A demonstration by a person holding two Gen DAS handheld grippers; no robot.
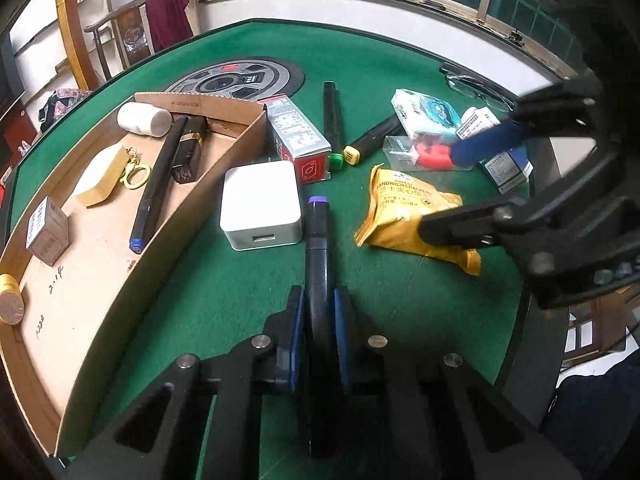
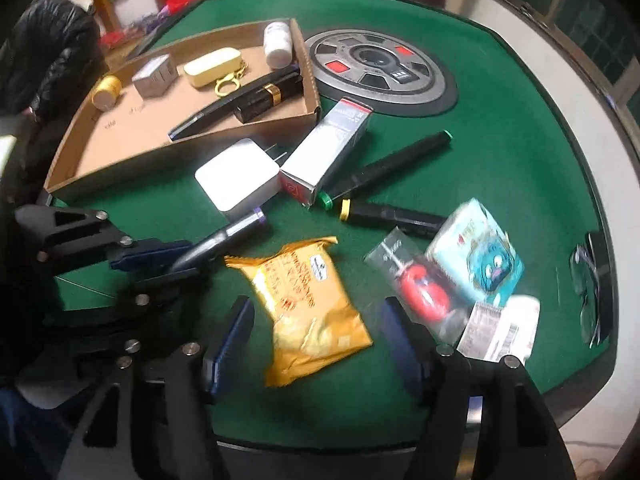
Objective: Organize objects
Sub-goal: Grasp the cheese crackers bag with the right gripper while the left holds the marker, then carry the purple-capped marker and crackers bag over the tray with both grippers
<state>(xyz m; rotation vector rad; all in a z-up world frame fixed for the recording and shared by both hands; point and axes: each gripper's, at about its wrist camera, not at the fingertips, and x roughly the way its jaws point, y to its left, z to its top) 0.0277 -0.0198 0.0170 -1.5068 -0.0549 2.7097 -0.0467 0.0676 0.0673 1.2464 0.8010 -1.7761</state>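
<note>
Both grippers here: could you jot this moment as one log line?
left gripper: shut on purple-capped marker | right gripper: open over cracker packet

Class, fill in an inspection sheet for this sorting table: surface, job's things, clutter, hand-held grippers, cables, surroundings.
Surface: green felt table, round control panel at its centre.
Job's things: cardboard tray holds a white bottle, pens and small boxes; purple-capped marker, white charger, cracker packet and tissue pack lie outside it.
Clutter: glasses at the table's edge.
Grippers: left hand-held gripper shut on the marker; right hand-held gripper open astride the cracker packet.
Cables: nothing seen.
Surroundings: chair, windows.
</note>
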